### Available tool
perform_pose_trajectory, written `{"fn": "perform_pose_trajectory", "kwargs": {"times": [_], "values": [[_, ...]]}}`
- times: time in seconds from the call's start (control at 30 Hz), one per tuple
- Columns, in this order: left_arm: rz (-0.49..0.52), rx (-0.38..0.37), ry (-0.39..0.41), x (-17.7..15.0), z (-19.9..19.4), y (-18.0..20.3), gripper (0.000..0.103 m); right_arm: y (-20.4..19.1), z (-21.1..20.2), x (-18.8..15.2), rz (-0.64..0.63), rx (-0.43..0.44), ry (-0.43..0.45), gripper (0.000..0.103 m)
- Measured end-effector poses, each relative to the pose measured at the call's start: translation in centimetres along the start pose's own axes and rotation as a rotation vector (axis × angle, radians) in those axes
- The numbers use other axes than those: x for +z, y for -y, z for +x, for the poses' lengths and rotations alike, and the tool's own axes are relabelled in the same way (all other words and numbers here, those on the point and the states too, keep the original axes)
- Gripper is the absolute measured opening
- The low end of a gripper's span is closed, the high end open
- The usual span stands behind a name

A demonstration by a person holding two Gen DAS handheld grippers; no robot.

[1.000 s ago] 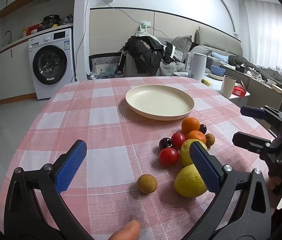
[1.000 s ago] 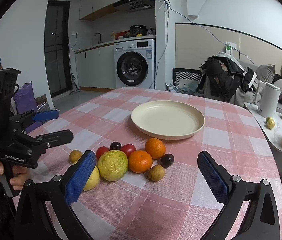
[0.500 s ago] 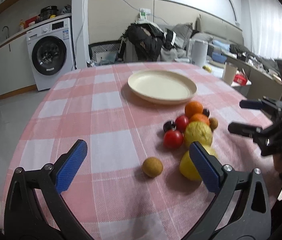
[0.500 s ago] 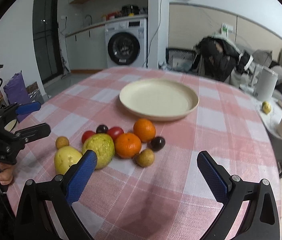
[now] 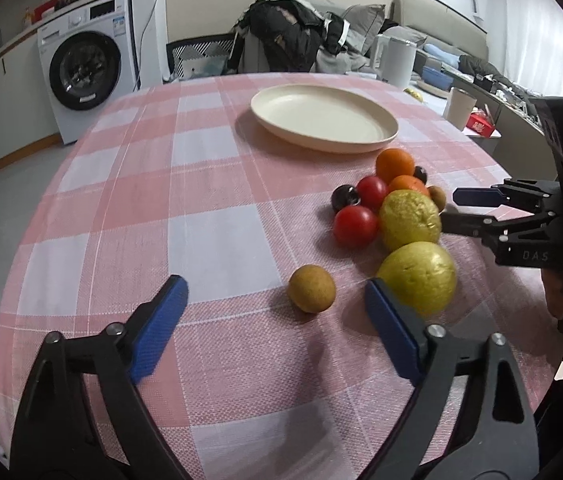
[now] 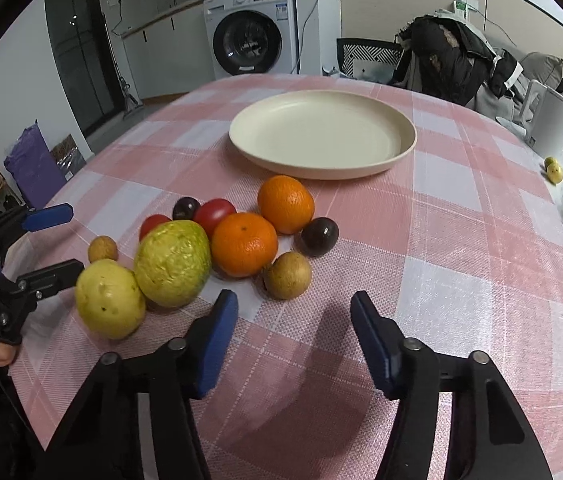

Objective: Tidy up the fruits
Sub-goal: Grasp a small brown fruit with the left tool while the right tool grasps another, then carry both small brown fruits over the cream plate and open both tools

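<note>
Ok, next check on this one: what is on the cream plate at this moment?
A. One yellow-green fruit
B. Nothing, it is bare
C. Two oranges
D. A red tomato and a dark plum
B: the cream plate shows only its bare surface in both wrist views, while all the fruit, such as the nearer orange and the bumpy yellow-green fruit, sits on the checked tablecloth in front of it.

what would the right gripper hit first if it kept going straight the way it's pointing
Most likely the small brown fruit, just ahead of the right gripper and between its open jaws, which have just been closing. Depth is unclear; it might meet the tablecloth first.
</note>
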State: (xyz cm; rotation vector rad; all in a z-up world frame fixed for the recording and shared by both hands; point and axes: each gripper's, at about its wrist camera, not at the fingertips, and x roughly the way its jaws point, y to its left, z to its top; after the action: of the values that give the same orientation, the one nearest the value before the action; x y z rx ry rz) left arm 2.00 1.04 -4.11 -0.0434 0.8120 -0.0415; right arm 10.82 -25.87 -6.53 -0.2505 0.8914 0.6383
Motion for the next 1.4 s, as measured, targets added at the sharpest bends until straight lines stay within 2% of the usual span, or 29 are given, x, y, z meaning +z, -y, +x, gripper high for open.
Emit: {"fn": "perform_pose_trajectory", "kwargs": {"times": [0.3, 0.43, 0.47, 0.5, 0.63, 0.7, 0.93, 1.4], "values": [[-0.001, -0.031, -0.093, 0.0, 2.1, -0.2, 0.067, -0.1, 1.0, 0.9, -0.018, -0.019, -0.021, 0.044], [0.016, -0.049, -0.096, 0.2, 2.3, 0.1, 0.065, -0.2, 1.3, 1.3, -0.025, -0.015, -0.017, 0.036], [0.019, -0.050, -0.096, 0.3, 2.4, 0.1, 0.061, -0.2, 1.3, 1.3, -0.024, -0.013, -0.014, 0.029], [0.021, -0.055, -0.095, 0.4, 2.4, 0.2, 0.056, -0.2, 1.2, 1.3, -0.025, -0.014, -0.012, 0.027], [0.025, -0.069, -0.090, 0.7, 2.6, 0.3, 0.038, -0.4, 0.9, 1.2, -0.035, -0.005, -0.001, 0.027], [0.025, -0.083, -0.088, 0.7, 2.6, 0.3, 0.024, -0.5, 0.7, 1.1, -0.037, -0.004, 0.006, 0.027], [0.017, -0.100, -0.073, 0.7, 2.2, 0.4, 0.024, -0.3, -0.1, 1.0, -0.023, 0.007, 0.039, 0.027], [-0.001, -0.111, 0.047, 2.8, 0.7, 0.6, 0.024, 0.0, -3.3, 1.6, 0.002, 0.043, 0.192, 0.027]]}}
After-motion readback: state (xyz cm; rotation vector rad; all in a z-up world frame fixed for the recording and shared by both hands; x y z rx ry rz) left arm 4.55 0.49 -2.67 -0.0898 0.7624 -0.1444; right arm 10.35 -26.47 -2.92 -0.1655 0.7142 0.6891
